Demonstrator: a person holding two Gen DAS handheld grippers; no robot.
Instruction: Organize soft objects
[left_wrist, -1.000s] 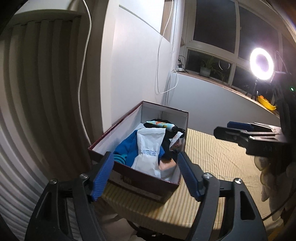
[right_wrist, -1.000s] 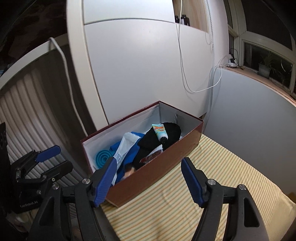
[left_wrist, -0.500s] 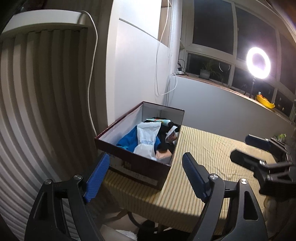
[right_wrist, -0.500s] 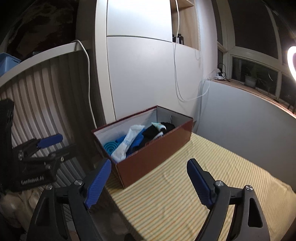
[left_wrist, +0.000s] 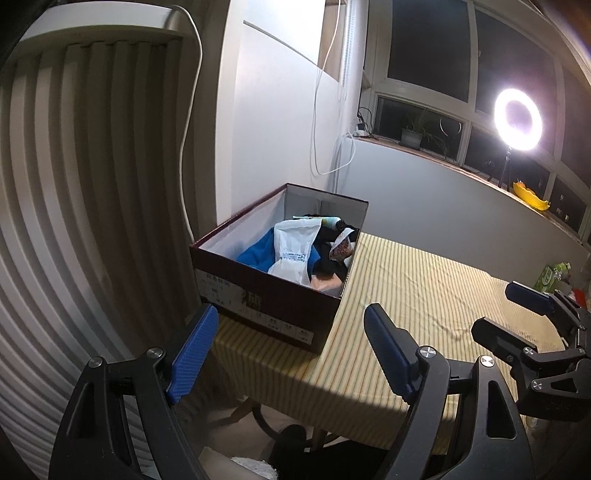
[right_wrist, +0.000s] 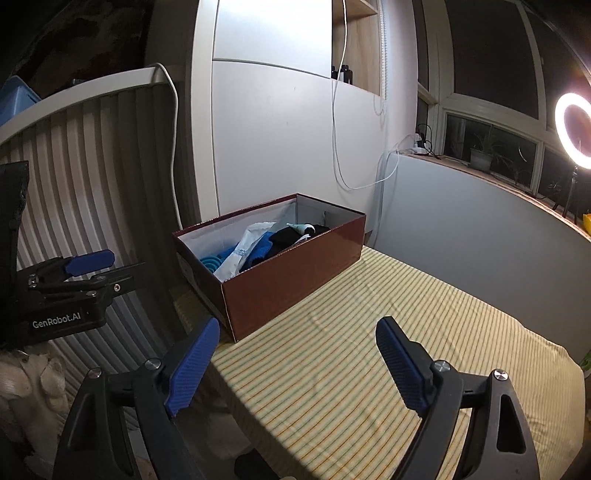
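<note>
Sitting on the near-left corner of a table covered with a yellow striped cloth, a dark red cardboard shoebox with a white lining is standing open at about 11 o'clock from the left gripper. That black tool with blue ribbed pads is spreading wide, its jaws having just been opening, with nothing between them; the box is lying beyond its tips, apart from them. Inside the box, a crumpled white plastic bag with blue print is resting on a blue cloth, with a black fabric item at 3 o'clock of the bag and a small pale tube toward the far end. A peach-coloured soft item is showing at the near right corner.

In the right wrist view, the right gripper is also standing wide and empty, its jaws having just been opening, with the same shoebox at 12 o'clock, well apart. A round light blue ridged object is lying at the box's near end. A glowing ring light is shining at 2 o'clock by the window.
</note>
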